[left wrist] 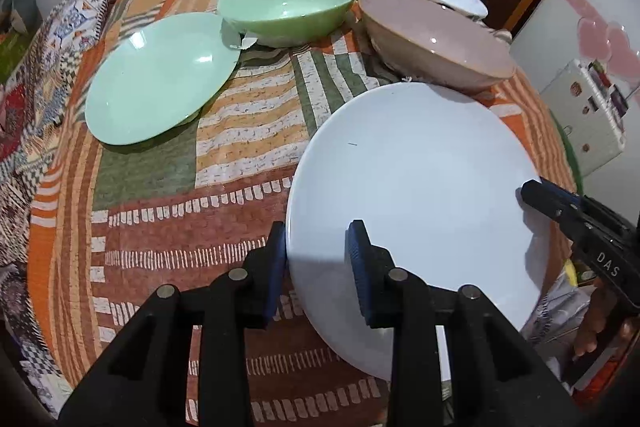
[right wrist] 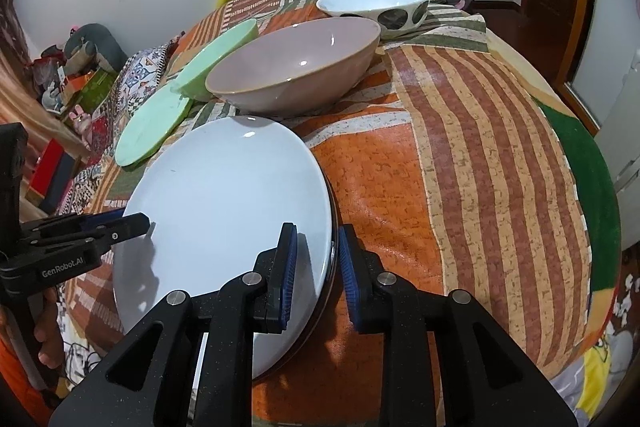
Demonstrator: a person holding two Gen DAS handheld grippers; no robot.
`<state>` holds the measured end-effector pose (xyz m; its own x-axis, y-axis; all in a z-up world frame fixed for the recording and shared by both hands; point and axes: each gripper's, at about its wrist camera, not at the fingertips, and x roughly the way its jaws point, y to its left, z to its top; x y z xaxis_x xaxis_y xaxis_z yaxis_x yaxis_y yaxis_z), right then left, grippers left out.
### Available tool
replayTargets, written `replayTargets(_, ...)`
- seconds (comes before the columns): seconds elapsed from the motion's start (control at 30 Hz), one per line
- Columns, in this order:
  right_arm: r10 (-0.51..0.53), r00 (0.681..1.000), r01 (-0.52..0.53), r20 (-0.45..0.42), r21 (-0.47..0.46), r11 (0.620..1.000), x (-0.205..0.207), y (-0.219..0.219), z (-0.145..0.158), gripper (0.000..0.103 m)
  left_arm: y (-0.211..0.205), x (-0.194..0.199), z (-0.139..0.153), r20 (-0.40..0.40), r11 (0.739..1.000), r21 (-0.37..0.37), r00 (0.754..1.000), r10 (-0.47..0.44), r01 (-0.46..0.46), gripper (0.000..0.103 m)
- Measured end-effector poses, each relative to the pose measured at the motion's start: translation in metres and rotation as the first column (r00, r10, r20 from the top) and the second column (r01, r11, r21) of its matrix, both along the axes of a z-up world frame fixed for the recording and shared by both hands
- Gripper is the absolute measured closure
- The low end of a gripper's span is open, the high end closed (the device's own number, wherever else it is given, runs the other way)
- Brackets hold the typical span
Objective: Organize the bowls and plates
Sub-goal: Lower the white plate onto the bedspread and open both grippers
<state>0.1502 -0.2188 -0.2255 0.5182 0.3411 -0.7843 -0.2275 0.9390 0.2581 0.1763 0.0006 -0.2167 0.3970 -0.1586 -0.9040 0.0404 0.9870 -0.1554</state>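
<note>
With both my left claw point(left wrist: 316, 259) and right claw point(right wrist: 318, 263) clenched on opposite rims of the round pale-blue ceramic plate point(right wrist: 224, 211), near the table's front edge, I judge stacking comes next: lift level toward the mint-green plate point(left wrist: 160, 79).

a surface draped in a patchwork cloth point(left wrist: 248, 115) of orange, brown, green and cream stripes carries a pale blue plate point(left wrist: 416, 195), a mint plate point(left wrist: 160, 79), a green bowl point(left wrist: 290, 3), a mauve bowl point(left wrist: 436, 39) and a white spotted bowl point(right wrist: 376, 3); possibly a bed.
</note>
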Motion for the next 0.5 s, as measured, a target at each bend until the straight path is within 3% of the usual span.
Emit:
replayTargets(0.37, 0.027, 0.996, -0.028, 0.088, 0.012, 1.0, -0.002, 0.009, 0.033, 0.076, 0.016, -0.02, 0.047, 0.152, 0.999, 0.028, 0.988, 0.029, -0.034, 0.071)
replayTargets(0.5, 0.058, 0.99, -0.061, 0.125, 0.02, 0.998, 0.001, 0.023, 0.046, 0.066, 0.028, -0.029, 0.07, 0.23, 0.998, 0.031, 0.972, 0.048, -0.056, 0.067)
